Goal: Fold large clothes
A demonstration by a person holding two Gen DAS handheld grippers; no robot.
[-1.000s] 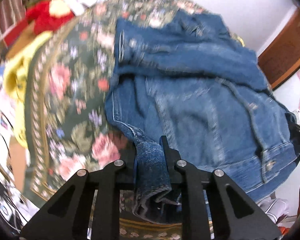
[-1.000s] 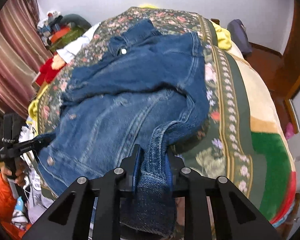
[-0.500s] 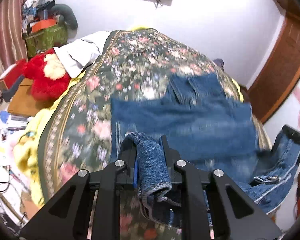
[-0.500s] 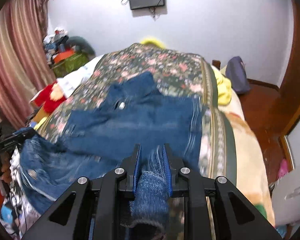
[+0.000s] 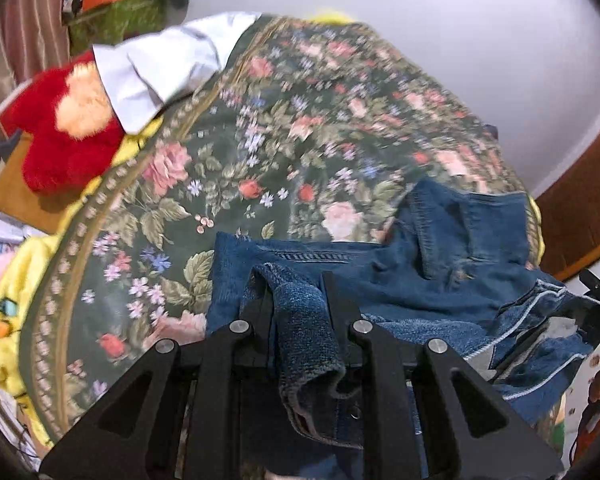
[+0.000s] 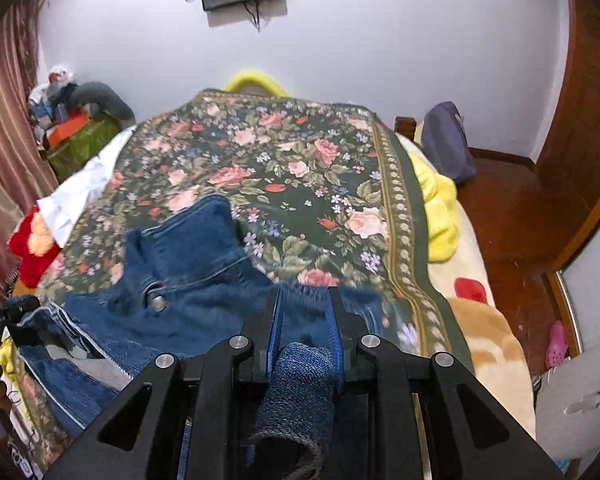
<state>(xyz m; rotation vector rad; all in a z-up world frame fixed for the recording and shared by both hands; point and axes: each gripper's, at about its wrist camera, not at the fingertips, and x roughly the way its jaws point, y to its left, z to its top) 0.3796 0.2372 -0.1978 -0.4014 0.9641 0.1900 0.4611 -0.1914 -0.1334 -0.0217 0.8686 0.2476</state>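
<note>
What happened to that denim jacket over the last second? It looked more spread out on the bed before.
The denim jacket has been pulled toward the near edge of the floral blanket, so far more blanket shows beyond it and part of the jacket now hangs off the edge. Nothing was let go: the left gripper and right gripper stay clamped on denim. The red plush toy has not moved.

Left gripper [image 5: 298, 304], bottom centre, is clamped on a fold of the denim jacket [image 5: 440, 276]. The jacket lies at lower right on the floral blanket [image 5: 284, 128]. Red plush toy [image 5: 60, 132] at upper left.
</note>
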